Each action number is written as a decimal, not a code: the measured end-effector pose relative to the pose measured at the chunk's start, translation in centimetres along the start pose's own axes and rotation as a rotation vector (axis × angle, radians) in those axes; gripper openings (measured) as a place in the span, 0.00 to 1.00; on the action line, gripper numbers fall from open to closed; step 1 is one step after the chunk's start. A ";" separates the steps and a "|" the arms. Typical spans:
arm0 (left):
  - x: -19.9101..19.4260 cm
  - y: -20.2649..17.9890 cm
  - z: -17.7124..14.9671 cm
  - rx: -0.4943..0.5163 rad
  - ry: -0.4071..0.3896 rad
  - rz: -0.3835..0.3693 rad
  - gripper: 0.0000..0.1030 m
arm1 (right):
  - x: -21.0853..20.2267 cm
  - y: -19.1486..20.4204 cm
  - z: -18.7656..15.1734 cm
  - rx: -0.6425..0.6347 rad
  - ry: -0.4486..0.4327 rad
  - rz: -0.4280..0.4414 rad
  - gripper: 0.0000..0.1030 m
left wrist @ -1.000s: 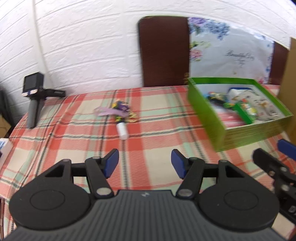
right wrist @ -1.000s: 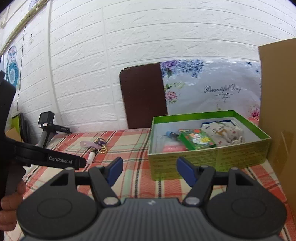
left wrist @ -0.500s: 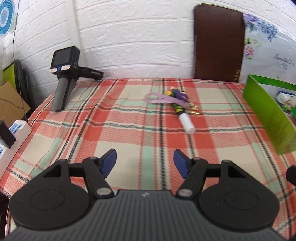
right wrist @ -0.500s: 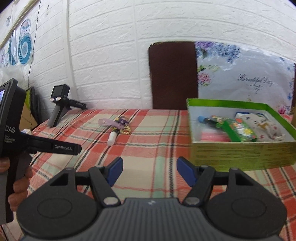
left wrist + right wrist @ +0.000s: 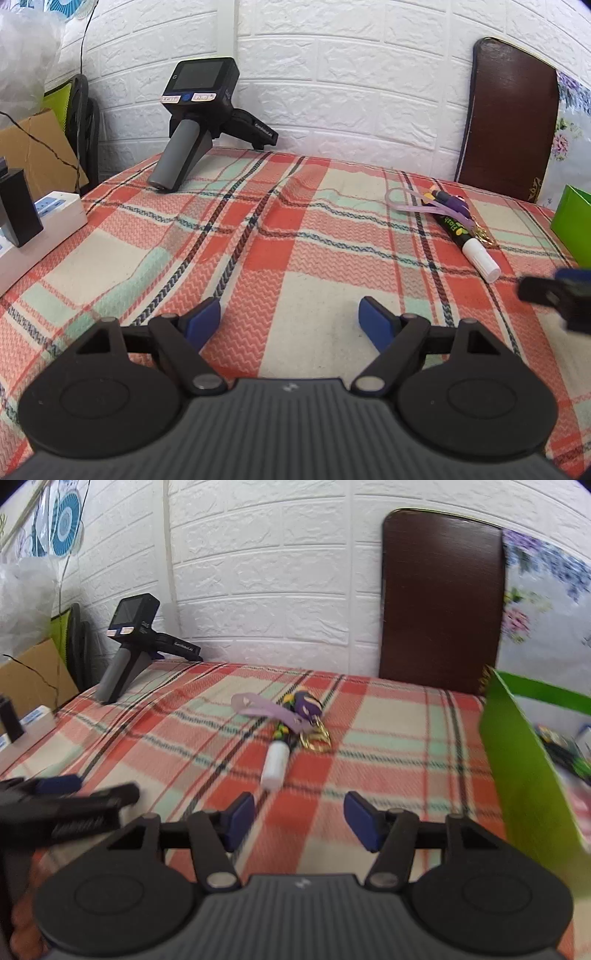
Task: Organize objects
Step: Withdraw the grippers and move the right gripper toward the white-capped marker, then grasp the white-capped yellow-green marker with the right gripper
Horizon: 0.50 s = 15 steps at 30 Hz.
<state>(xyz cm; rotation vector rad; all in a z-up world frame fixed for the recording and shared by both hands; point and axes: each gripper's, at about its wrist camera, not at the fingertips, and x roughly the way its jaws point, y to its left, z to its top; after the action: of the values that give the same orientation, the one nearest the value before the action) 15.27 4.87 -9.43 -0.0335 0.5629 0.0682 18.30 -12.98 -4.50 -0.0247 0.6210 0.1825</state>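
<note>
A black marker with a white cap point(image 5: 276, 758) point(image 5: 466, 240) lies on the plaid tablecloth, and a purple keychain with a lilac strap point(image 5: 291, 710) point(image 5: 441, 205) lies across it. My right gripper point(image 5: 298, 821) hovers just short of the marker's cap, its jaws closing with nothing between them. My left gripper point(image 5: 290, 321) is over bare cloth to the left of the marker, its jaws opening and empty. It shows blurred at the left edge of the right wrist view point(image 5: 62, 797). The green box point(image 5: 524, 771) point(image 5: 572, 225) with several items inside stands at the right.
A spare black handheld gripper point(image 5: 195, 122) point(image 5: 133, 642) leans at the table's far left corner. A dark wooden chair back point(image 5: 439, 598) stands behind the table against the white brick wall. A white power strip point(image 5: 40, 225) and a cardboard box point(image 5: 33, 147) sit off the left edge.
Both views have swung left and moved closer to the table. The marker and keychain now lie nearer, the green box has slid to the right edge. The left jaws have widened, the right jaws have narrowed.
</note>
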 end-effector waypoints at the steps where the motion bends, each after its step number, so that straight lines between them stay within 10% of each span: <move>1: 0.0 0.1 0.0 -0.004 0.001 -0.004 0.81 | 1.1 0.2 0.4 -0.004 0.000 -0.005 0.49; 8: 0.2 0.2 -0.1 -0.002 -0.001 -0.001 0.82 | 6.3 0.8 1.8 -0.002 0.037 -0.027 0.41; 10: 0.2 0.2 -0.1 -0.001 -0.002 0.000 0.82 | 6.1 1.2 1.6 -0.019 0.037 -0.012 0.20; 15: 0.3 0.2 -0.1 0.000 -0.001 0.000 0.82 | 3.9 1.2 0.1 -0.023 0.035 0.014 0.19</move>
<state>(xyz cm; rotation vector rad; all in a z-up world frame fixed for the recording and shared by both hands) 15.45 5.05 -9.63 -0.0338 0.5615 0.0681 21.24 -11.20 -6.63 -0.0454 0.6544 0.2034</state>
